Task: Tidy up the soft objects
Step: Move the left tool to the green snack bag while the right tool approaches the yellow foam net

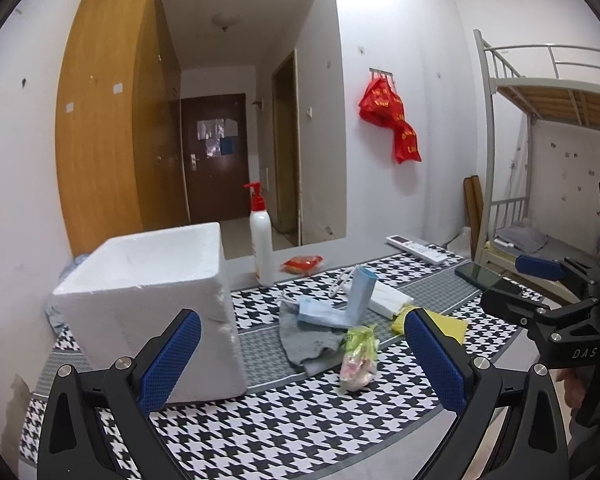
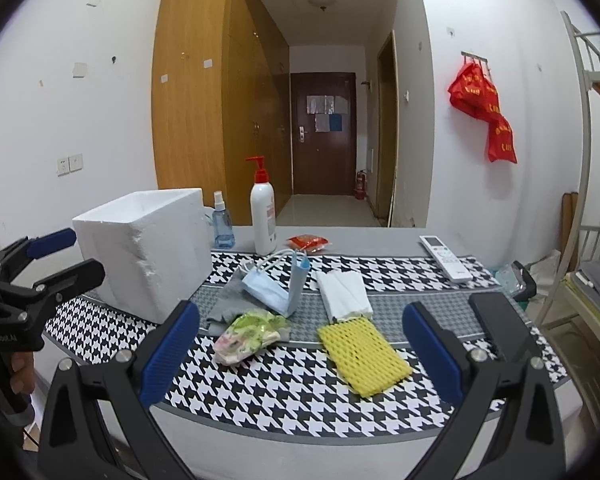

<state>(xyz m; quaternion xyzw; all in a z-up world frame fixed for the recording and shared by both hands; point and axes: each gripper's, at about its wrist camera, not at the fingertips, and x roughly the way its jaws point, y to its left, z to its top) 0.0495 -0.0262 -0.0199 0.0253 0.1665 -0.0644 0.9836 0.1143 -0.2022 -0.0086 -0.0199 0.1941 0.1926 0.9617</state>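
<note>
A white foam box (image 2: pixel 148 248) stands on the left of the houndstooth table (image 2: pixel 284 392); it also shows in the left wrist view (image 1: pixel 156 296). Soft things lie beside it: a grey cloth (image 1: pixel 308 340), blue face masks (image 2: pixel 276 292), a green floral pouch (image 2: pixel 252 334), a white tissue pack (image 2: pixel 344 292) and a yellow foam net (image 2: pixel 364 356). My left gripper (image 1: pixel 300 364) is open and empty, above the table near the box and the floral pouch (image 1: pixel 358 356). My right gripper (image 2: pixel 300 356) is open and empty, above the front edge, facing the pouch and net.
A white pump bottle (image 2: pixel 263 216), a blue spray bottle (image 2: pixel 222 224) and a red packet (image 2: pixel 308 242) stand at the back. A white remote (image 2: pixel 446 258) and a dark phone (image 2: pixel 500 320) lie at the right. A bunk bed (image 1: pixel 540 160) stands to the right.
</note>
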